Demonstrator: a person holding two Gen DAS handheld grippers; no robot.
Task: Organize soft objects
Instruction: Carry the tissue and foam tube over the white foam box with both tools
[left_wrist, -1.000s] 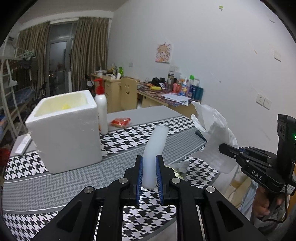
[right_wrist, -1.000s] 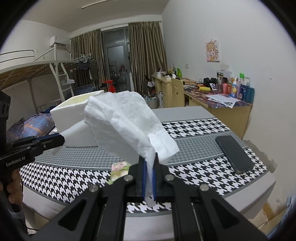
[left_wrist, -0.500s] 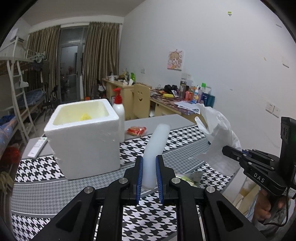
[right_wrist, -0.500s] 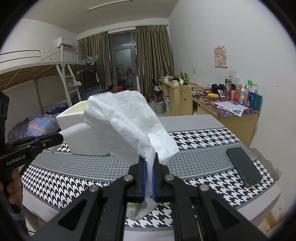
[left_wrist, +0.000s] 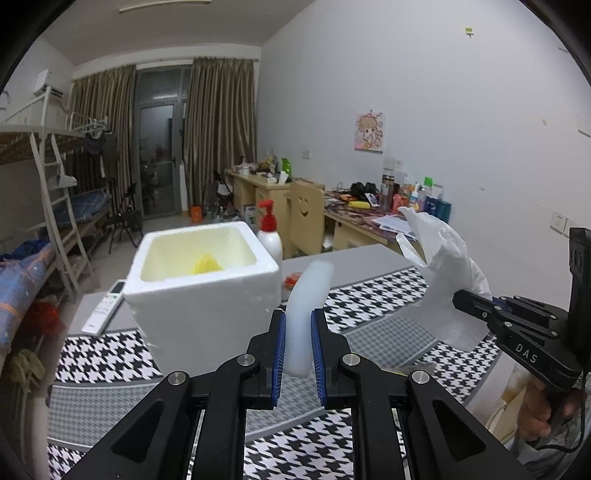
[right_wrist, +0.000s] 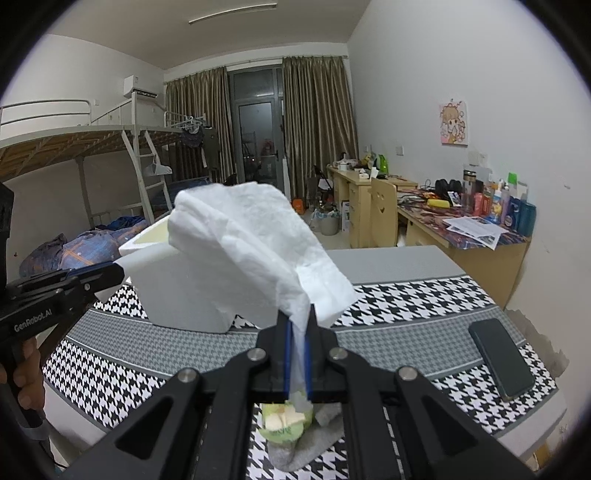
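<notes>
Left wrist view
- Left gripper (left_wrist: 297, 345): blue pads pinching a pale, curved foam strip (left_wrist: 304, 306) that rises above the fingertips.
- Change from a second earlier: the white foam box (left_wrist: 203, 295) now sits nearer the middle of the view and shows more of its inside; more of the ceiling and bunk bed is in view. The grip on the strip looks the same.
- Foam box: stands open on the houndstooth tablecloth (left_wrist: 369, 306), just behind and left of the strip; something yellow (left_wrist: 207, 264) lies inside, its identity unclear.
- Right gripper (left_wrist: 465, 301): seen at the right edge, pressed onto a crumpled white tissue (left_wrist: 443, 273) held in the air above the table.
- Hidden or unclear: a red-capped pump bottle (left_wrist: 269, 232) is half covered by the box; a small orange item (left_wrist: 291, 278) behind the strip cannot be made out; the hand (left_wrist: 543, 413) on the right handle is cut off.

Right wrist view
- Right gripper (right_wrist: 297, 325): jaws nearly together, clamping the tissue (right_wrist: 251, 243) by its lower corner.
- Change: the tissue is pinched as before; the box appears lower and farther left behind it.
- Left gripper (right_wrist: 110, 273): only its side shows, so its jaws cannot be read here.
- Dark phone (right_wrist: 500, 358): flat on the tablecloth at right.
- Hidden or unclear: the tissue covers much of the foam box (right_wrist: 177, 291); a green-and-white packet (right_wrist: 284, 424) under the gripper is mostly blocked.
</notes>
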